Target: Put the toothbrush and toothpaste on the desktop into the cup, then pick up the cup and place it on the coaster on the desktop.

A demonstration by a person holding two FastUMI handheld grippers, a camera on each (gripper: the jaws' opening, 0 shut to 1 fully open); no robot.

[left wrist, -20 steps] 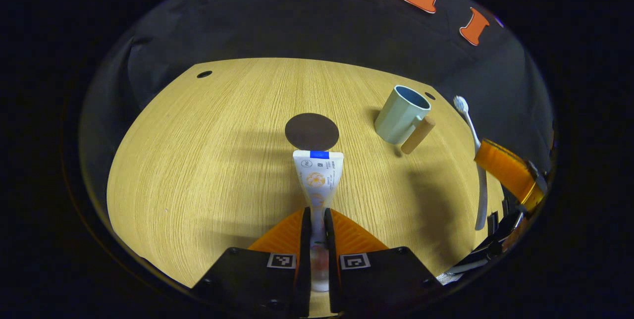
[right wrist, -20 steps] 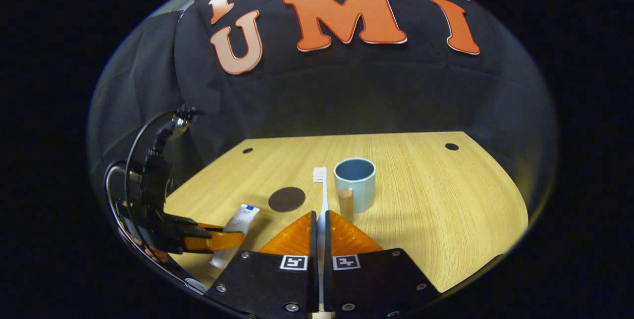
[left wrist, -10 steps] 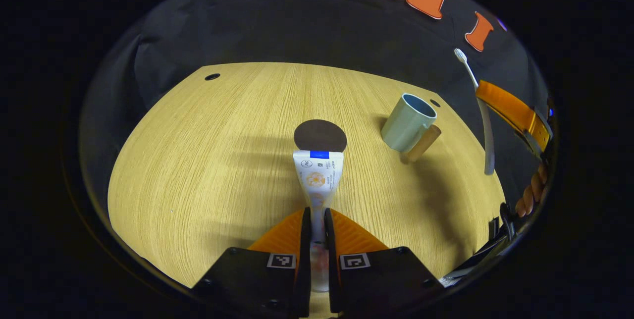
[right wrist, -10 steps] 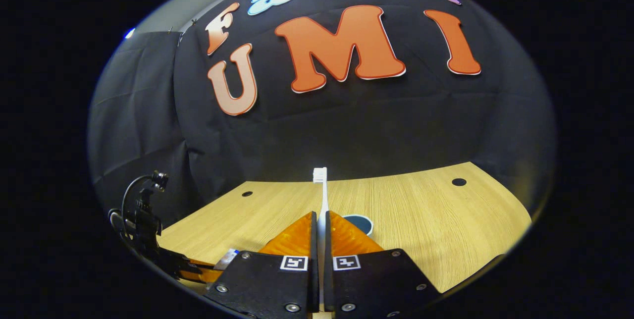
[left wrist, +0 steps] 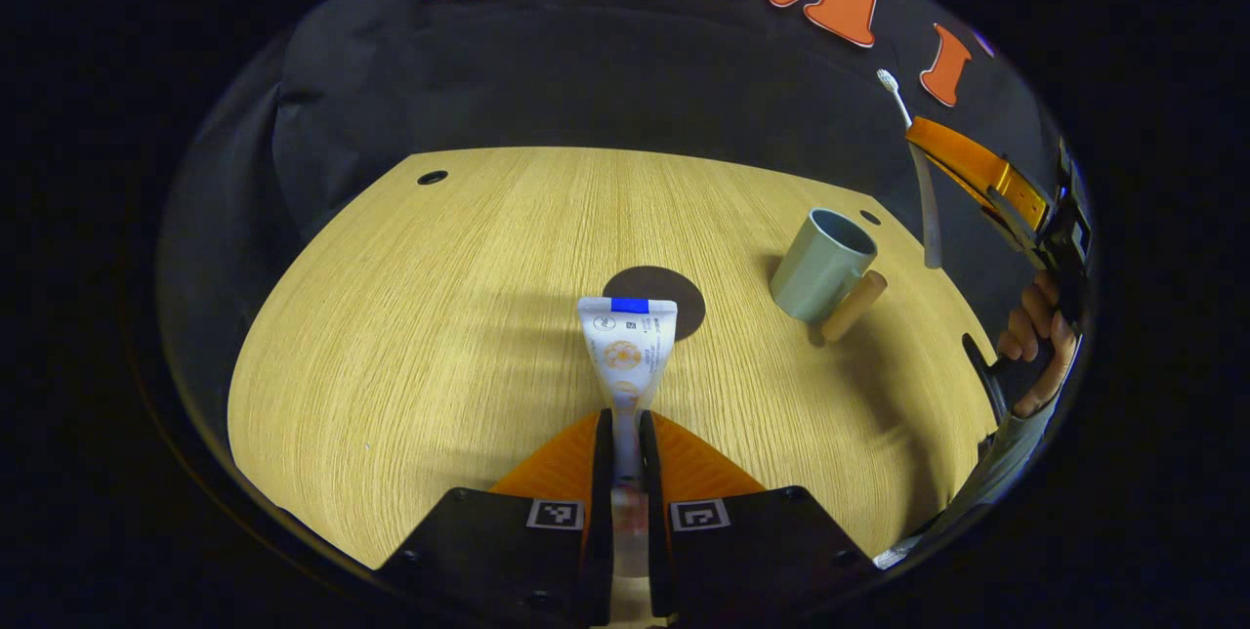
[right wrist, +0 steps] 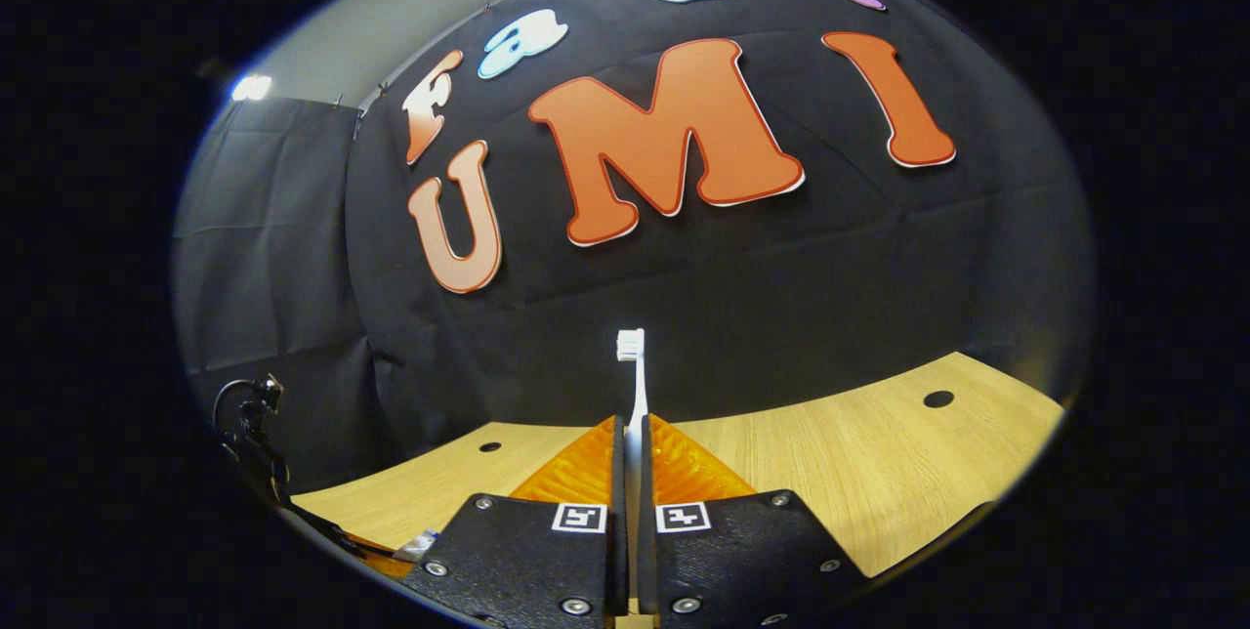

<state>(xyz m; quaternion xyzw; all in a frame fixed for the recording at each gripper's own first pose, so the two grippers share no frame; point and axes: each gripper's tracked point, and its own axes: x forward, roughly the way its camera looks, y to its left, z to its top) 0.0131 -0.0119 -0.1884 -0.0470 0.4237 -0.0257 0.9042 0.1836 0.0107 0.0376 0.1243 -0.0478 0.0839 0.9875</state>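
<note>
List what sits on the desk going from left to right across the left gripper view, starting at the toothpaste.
toothpaste → coaster → cup → toothbrush, held up in the right claw

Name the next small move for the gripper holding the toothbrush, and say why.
Probably swing the right gripper over the cup and tip the toothbrush toward its mouth: the brush is clamped and lifted, the cup is empty and upright.

Right tongs [right wrist: 632, 448] grip toothbrush [right wrist: 636, 385] above desktop [right wrist: 879, 482].
</note>
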